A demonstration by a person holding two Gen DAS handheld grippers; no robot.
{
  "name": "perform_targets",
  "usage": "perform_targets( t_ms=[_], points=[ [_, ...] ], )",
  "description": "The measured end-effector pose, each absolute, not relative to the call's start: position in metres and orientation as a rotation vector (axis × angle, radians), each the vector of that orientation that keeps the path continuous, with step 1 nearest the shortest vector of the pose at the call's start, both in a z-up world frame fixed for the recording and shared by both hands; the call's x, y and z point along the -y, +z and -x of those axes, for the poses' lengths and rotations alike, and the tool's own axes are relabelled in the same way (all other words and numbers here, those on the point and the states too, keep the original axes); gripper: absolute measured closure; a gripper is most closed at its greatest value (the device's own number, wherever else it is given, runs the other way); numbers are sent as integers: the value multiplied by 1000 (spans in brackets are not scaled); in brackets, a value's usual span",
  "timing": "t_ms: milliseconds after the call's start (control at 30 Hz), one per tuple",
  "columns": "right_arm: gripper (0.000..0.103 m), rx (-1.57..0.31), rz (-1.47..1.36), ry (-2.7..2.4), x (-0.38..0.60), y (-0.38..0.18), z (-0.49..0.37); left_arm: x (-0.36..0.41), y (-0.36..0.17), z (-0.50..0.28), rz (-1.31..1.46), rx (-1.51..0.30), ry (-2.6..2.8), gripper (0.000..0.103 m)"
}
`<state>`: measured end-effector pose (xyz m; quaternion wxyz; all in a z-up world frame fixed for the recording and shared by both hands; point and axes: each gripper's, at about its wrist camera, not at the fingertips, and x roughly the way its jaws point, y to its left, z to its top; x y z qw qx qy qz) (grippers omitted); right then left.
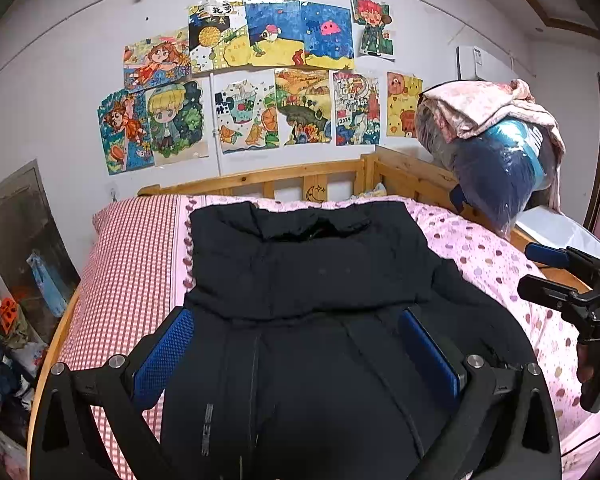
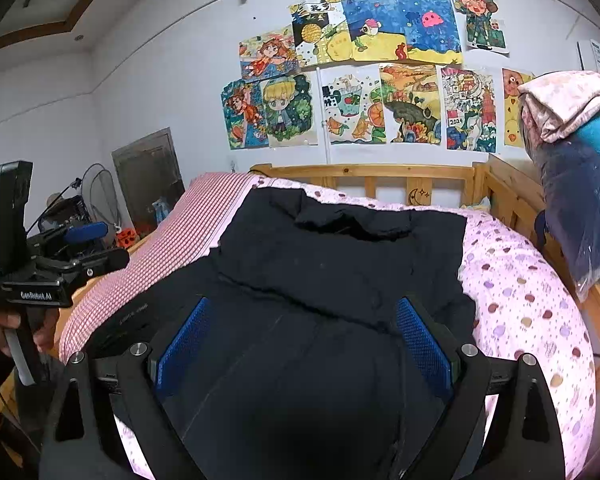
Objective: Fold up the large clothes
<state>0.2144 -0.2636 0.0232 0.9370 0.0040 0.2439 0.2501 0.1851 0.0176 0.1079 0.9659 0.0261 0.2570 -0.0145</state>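
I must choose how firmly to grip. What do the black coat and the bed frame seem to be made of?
Black coat: probably matte synthetic padded fabric, going by its puffy, softly creased folds. Bed frame: light varnished wood, likely pine, with visible grain and knots.

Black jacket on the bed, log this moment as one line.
black jacket flat on bed, partly folded | left tongs open above it | right tongs open above it

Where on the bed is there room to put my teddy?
Two bare patches: the dotted sheet between the black coat and the wooden rail, and the checked strip left of the coat. The middle is crowded: the coat covers it.
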Motion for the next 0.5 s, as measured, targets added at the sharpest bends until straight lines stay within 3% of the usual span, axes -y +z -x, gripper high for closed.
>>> perform_targets(
  t_ms=[500],
  points=[
    [12,-518,16,444,279,-29,-146,-20,57,-124,-130,-539,-80,0]
  ],
)
